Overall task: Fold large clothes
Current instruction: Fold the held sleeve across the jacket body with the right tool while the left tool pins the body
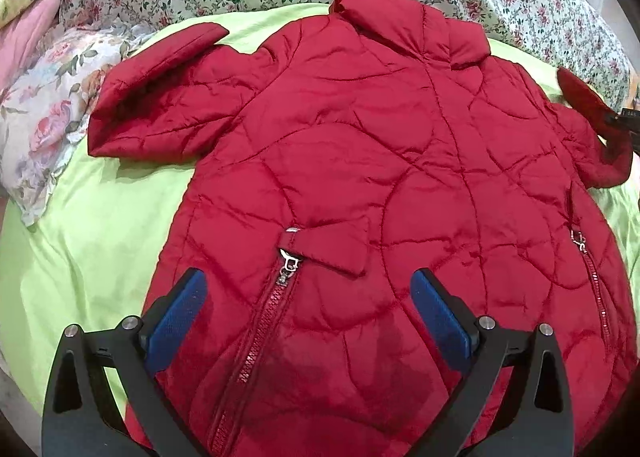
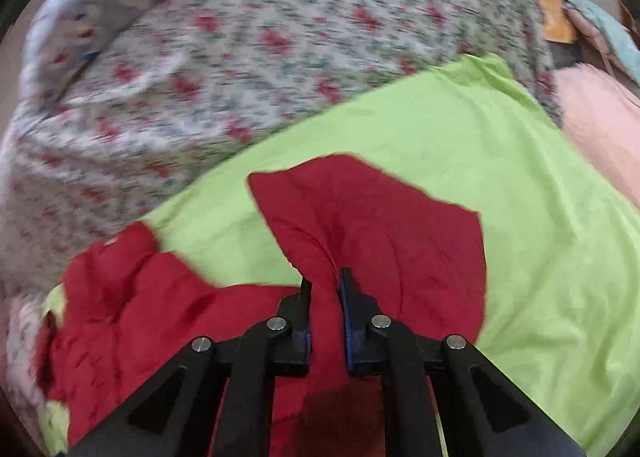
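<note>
The red jacket (image 1: 360, 177) lies flat on the green sheet (image 1: 100, 257) on the bed. The right gripper (image 2: 325, 297) pinches one sleeve (image 2: 372, 225) in its jaws. The left gripper (image 1: 308, 317) hangs above, jaws spread wide. Sleeve-folding step, I think; next, lay that sleeve across the jacket's middle.

Your right view blurs the floral quilt (image 2: 240, 57). The jacket's (image 1: 380, 177) hem runs off your left view's bottom edge, and its right sleeve (image 1: 592, 125) is cut by the rim.
</note>
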Motion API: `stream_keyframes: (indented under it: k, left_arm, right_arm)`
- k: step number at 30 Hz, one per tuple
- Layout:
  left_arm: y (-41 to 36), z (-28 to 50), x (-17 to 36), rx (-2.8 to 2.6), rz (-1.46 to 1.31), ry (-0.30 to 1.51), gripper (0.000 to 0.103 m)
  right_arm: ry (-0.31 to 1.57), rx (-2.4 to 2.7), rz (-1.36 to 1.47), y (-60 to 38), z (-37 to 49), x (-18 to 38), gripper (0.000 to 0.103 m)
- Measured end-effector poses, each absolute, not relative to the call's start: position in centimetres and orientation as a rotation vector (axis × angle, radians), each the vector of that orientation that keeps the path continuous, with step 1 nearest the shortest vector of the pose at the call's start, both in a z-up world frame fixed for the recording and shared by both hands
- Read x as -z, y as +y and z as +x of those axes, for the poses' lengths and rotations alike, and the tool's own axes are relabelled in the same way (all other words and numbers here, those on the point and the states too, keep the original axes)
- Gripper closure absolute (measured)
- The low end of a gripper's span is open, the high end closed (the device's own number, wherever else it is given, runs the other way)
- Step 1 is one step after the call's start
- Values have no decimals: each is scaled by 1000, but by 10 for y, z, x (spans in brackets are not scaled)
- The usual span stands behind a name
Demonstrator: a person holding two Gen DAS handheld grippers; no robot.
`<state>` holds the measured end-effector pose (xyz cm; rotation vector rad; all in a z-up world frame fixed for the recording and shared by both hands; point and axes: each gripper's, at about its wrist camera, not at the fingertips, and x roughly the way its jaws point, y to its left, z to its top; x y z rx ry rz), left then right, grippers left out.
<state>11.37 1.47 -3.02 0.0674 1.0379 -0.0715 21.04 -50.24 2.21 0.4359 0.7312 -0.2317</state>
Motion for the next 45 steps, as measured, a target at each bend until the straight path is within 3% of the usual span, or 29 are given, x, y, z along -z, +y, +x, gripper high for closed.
stream_keyframes:
  k: [9,23,30,38,40,41,43,45]
  left_arm:
    - [20,114,33,132,-4,1058,1]
    - [38,125,27,221,-139,1050,1]
    - [44,162,23,303,-204,1068,1]
    - [17,232,41,369,-281,1131,1]
    - [14,242,44,376,-301,1136,11]
    - [13,246,46,377,-302,1143,25]
    - [10,253,51,372,-286,1159,64]
    - [9,255,51,395,-290,1158,84]
  right_arm:
    - [697,-22,424,-417,188,-38,93]
    - [826,-512,292,-263,188,-25,92]
    - [935,-653,6,-201,177,6,87]
    - [924,-647,19,-205,179,11,86]
    - [924,-643,12,-203,179,10,85]
    - [927,-643,12,-203,179,10,84]
    - [931,-642,19,-203,178,9,83]
    - [932,-637,25,-206,175,7,79]
